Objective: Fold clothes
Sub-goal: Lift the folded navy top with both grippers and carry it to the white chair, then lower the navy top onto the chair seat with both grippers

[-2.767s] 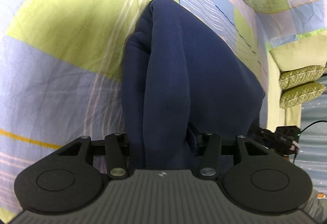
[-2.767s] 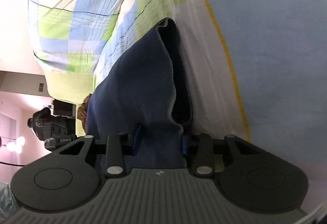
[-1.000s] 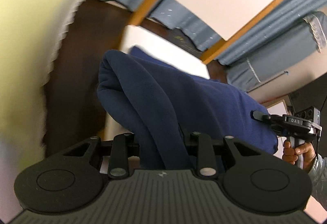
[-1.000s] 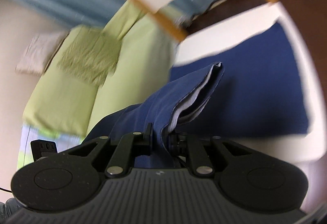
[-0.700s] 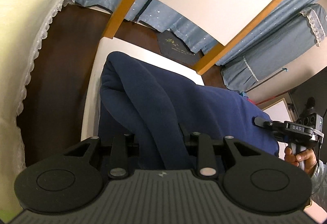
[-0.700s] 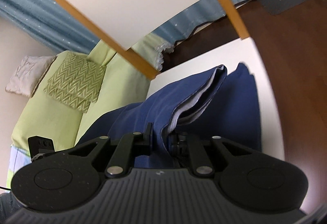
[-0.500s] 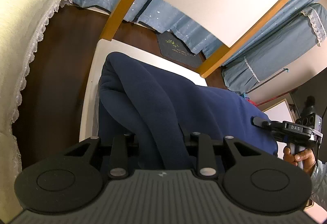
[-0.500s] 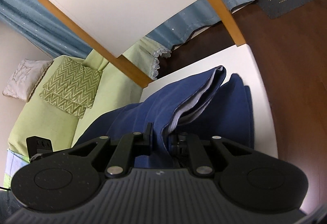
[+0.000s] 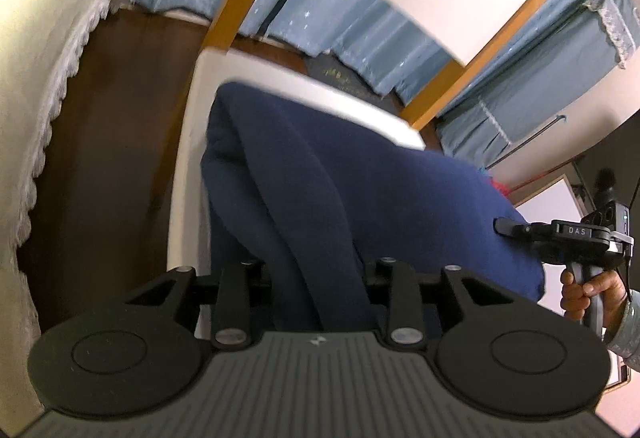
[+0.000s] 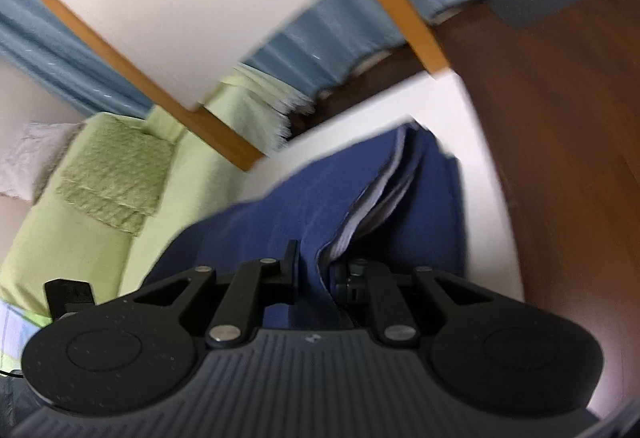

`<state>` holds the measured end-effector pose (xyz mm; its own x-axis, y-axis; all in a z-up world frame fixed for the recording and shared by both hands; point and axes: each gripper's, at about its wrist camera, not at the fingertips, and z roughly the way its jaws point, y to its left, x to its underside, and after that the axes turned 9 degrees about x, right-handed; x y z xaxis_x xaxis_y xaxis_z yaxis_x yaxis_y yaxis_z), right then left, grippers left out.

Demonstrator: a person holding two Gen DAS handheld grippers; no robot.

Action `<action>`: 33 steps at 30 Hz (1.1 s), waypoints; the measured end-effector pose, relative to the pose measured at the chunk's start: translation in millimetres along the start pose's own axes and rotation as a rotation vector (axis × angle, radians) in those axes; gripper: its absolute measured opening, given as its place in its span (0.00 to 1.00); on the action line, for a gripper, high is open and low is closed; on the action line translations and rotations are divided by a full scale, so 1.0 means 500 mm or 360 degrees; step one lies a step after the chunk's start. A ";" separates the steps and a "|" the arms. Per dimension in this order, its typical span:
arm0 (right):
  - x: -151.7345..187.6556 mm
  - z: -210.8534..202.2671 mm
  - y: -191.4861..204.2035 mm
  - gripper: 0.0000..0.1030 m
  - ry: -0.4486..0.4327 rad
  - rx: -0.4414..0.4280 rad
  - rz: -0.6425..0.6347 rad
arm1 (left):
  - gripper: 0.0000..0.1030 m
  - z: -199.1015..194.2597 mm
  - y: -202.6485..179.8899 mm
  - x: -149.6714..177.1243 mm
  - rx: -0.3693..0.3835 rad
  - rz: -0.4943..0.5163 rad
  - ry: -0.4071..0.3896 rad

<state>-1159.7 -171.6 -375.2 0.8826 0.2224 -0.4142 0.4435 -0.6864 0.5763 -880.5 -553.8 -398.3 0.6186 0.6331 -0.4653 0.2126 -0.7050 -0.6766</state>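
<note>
A folded navy blue garment (image 9: 360, 174) is held between two hand-held grippers over a small white table (image 9: 188, 174), with its far end lying on the tabletop. In the left wrist view, the left gripper (image 9: 320, 278) has a thick fold of the navy cloth running between its black fingers; its jaws have just been opening a little, and the cloth hides the pads, so it cannot be told whether they press on it. At the right edge of that view, a person's hand (image 9: 588, 290) in a grey sleeve grips the handle of the right gripper (image 9: 506, 227), whose tip meets the garment's other end. In the right wrist view, which is blurred, the right gripper (image 10: 316, 270) has its jaws set narrow and pinched on the garment's layered edge, where a paler lining shows. Beyond the table are a dark wooden floor (image 10: 560, 118), blue curtains (image 9: 360, 38), a white panel with orange wooden edging (image 10: 192, 18), and a pale green sofa (image 10: 80, 238).
</note>
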 end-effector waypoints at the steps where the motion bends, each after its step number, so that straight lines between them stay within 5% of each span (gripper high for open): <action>1: 0.006 0.006 -0.014 0.22 0.0024 0.0014 0.0056 | 0.44 -0.003 -0.001 0.000 -0.0001 0.0004 -0.0001; 4: 0.011 -0.003 -0.032 0.30 0.0021 0.0070 0.0182 | 0.47 -0.024 -0.015 -0.005 -0.0042 0.0077 0.0036; 7: 0.020 -0.041 -0.015 0.42 -0.0033 0.0251 0.0090 | 0.52 -0.051 -0.030 -0.005 -0.0137 0.0180 0.0099; 10: 0.033 -0.073 0.010 0.42 -0.0052 0.0468 -0.0067 | 0.53 -0.077 -0.045 0.004 -0.0271 0.0275 0.0161; 15: 0.083 -0.104 0.069 0.37 -0.0022 0.0823 -0.0449 | 0.50 -0.120 -0.067 0.035 -0.0665 0.0386 0.0289; 18: 0.122 -0.127 0.112 0.34 -0.0052 0.0913 -0.0663 | 0.48 -0.141 -0.121 0.065 -0.0955 0.0697 0.0359; 23: 0.229 -0.167 0.229 0.24 -0.0165 0.0874 -0.1193 | 0.52 -0.140 -0.270 0.120 -0.0721 0.1221 0.0353; 27: 0.312 -0.152 0.303 0.16 -0.0202 0.0838 -0.1607 | 0.50 -0.066 -0.318 0.176 -0.0745 0.1649 0.0432; 33: 0.368 -0.102 0.307 0.15 -0.0219 0.0919 -0.2049 | 0.42 -0.014 -0.303 0.201 -0.0782 0.1747 0.0463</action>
<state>-921.4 -200.5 -326.9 -0.1204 0.8549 -0.5046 0.7591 -0.2483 -0.6018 -845.2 -385.9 -338.5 0.7804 -0.4189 -0.4643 -0.3022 -0.9027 0.3064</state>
